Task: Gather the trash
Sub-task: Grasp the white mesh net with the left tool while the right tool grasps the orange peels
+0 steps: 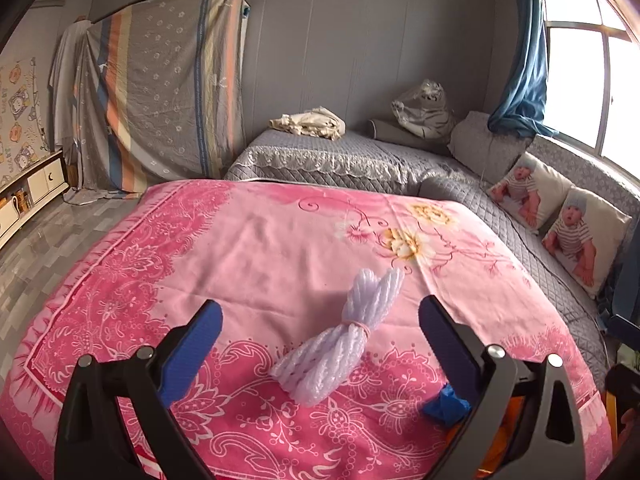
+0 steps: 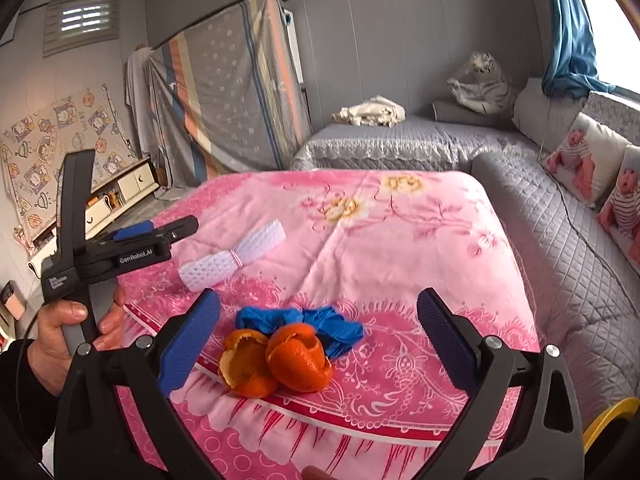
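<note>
Closest to us, our right gripper point(image 2: 318, 344) is spread wide over the orange peel point(image 2: 276, 360), with a crumpled blue glove point(image 2: 320, 322) touching it behind. Our left gripper point(image 1: 320, 344) is wide too, straddling the white foam net point(image 1: 340, 336) on the pink blanket point(image 1: 260, 248). Further back sits the grey sofa point(image 1: 360, 156).

On the cloth point(image 2: 400, 248) that covers the table, the orange peel point(image 2: 276, 360) lies at the near edge with the crumpled glove point(image 2: 320, 326) touching it at 12 o'clock. The bundle of foam net point(image 2: 234, 256) lies apart from both at about 11 o'clock, just beside the left gripper point(image 2: 192, 226), and in the left wrist view it sits between that gripper's spread fingers. Behind the table at 12 o'clock runs a sofa point(image 2: 400, 140), bending round to 3 o'clock, where two cushions point(image 2: 584, 160) lean on its back.
</note>
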### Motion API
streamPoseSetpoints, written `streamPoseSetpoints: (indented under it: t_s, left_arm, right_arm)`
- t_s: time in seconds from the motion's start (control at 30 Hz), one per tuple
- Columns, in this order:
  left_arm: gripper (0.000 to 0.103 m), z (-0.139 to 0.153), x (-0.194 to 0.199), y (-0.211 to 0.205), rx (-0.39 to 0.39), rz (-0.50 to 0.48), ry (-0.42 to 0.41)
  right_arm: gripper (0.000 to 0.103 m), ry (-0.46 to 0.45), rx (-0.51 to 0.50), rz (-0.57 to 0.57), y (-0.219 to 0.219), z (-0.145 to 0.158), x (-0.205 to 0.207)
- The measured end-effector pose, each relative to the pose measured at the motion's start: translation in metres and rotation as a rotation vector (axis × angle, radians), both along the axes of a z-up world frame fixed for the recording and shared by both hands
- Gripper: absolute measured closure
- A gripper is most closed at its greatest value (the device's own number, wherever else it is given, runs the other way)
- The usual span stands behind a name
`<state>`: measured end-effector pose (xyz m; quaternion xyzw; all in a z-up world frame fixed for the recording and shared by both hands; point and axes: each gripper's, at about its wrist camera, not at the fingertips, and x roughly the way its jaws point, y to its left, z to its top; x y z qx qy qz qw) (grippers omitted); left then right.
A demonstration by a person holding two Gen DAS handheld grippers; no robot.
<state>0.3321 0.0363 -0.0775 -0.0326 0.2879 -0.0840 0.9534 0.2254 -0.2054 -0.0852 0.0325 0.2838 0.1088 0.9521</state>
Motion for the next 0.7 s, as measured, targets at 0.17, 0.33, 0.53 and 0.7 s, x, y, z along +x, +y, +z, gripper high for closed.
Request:
streamPoseSetpoints:
  t_s: [0.17, 0.33, 0.53, 0.7]
  left_arm:
    - [0.008, -0.013, 0.008, -0.001, 0.003, -0.04, 0.026]
    - [0.008, -0.027, 0.014, -0.002, -0.027, -0.072, 0.054]
    - [0.008, -0.04, 0.023, -0.005, -0.049, -0.126, 0.088]
    - [0.013, -0.048, 0.032, -0.009, -0.054, -0.159, 0.129]
  right_arm:
    - [0.023, 0.068, -0.001, 0.006, 0.006, -0.022, 0.014]
    - [0.03, 0.132, 0.026, 0.015, 0.008, -0.038, 0.022]
    - [0.039, 0.185, 0.043, 0.018, 0.007, -0.051, 0.029]
    - [0.04, 0.227, 0.055, 0.028, 0.007, -0.059, 0.035]
